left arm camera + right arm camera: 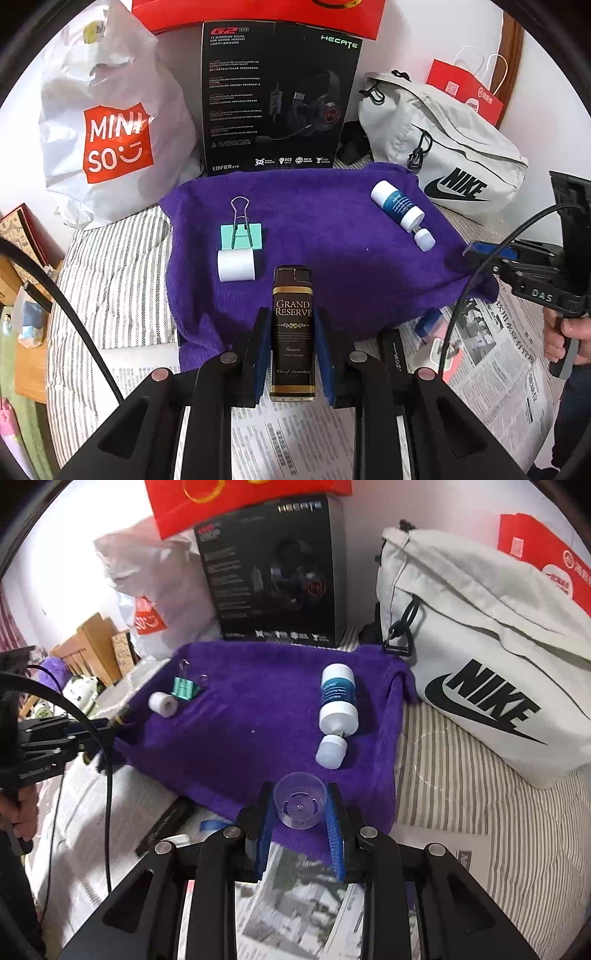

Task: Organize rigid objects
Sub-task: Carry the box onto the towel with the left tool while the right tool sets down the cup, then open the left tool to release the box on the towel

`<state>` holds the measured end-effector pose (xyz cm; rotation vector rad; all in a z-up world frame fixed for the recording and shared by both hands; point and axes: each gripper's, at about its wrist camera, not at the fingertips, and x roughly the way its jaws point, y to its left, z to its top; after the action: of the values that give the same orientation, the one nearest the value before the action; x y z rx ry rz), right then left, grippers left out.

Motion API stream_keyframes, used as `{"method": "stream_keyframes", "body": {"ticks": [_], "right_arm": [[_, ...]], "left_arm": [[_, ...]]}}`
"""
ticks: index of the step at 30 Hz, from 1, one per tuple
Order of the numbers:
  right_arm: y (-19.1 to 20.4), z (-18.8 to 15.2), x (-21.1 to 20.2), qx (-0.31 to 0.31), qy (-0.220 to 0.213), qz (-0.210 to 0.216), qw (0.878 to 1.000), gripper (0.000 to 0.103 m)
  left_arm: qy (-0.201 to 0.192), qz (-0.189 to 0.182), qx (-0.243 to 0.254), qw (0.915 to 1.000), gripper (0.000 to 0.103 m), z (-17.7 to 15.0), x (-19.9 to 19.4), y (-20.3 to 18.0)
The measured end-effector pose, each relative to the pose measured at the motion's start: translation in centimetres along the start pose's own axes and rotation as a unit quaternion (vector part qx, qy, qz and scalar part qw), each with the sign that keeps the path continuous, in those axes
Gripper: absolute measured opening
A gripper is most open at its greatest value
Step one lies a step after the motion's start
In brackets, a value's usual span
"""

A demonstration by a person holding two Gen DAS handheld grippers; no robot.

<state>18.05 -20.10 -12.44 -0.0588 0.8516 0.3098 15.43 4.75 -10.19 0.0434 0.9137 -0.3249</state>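
My left gripper [292, 325] is shut on a dark brown "Grand Reserve" bottle-shaped box [293, 332], held over the near edge of the purple towel [332, 251]. My right gripper [300, 805] is shut on a clear plastic cap [300, 805] above the towel's near edge [240, 720]. On the towel lie a mint binder clip [242, 236] [184, 687], a white tape roll [236, 265] [162, 703], a white-and-blue bottle [397, 205] [338, 699] and its small white cap [424, 239] [331, 751].
A Miniso bag [110, 136], a black headset box [277, 99] and a grey Nike bag [443, 147] [498, 657] stand behind the towel. Newspaper [498, 369] and a striped sheet [461, 775] cover the bed. A blue-pink item [430, 326] lies on the newspaper.
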Motion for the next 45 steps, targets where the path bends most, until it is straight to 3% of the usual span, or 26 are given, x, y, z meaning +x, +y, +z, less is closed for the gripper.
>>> {"method": "stream_keyframes", "body": {"ticks": [14, 21, 33, 45], "right_arm": [[-0.6, 1.2, 6.1, -0.003, 0.079, -0.016, 0.997, 0.027], [-0.3, 1.3, 6.3, -0.011, 0.079, -0.020, 0.997, 0.027], [-0.2, 0.8, 4.4, -0.006, 0.063, -0.010, 0.998, 0.051], [-0.6, 0.3, 2.3, 0.018, 0.035, -0.005, 0.999, 0.053]], "left_arm": [[0.011, -0.010, -0.008, 0.9999, 0.022, 1.6, 2.1, 1.0], [0.018, -0.015, -0.008, 0.9997, 0.022, 1.8, 3.1, 1.1], [0.040, -0.014, -0.006, 0.9991, 0.022, 2.7, 5.1, 1.2], [0.069, 0.004, 0.005, 0.9976, 0.022, 2.5, 7.9, 1.8]]}}
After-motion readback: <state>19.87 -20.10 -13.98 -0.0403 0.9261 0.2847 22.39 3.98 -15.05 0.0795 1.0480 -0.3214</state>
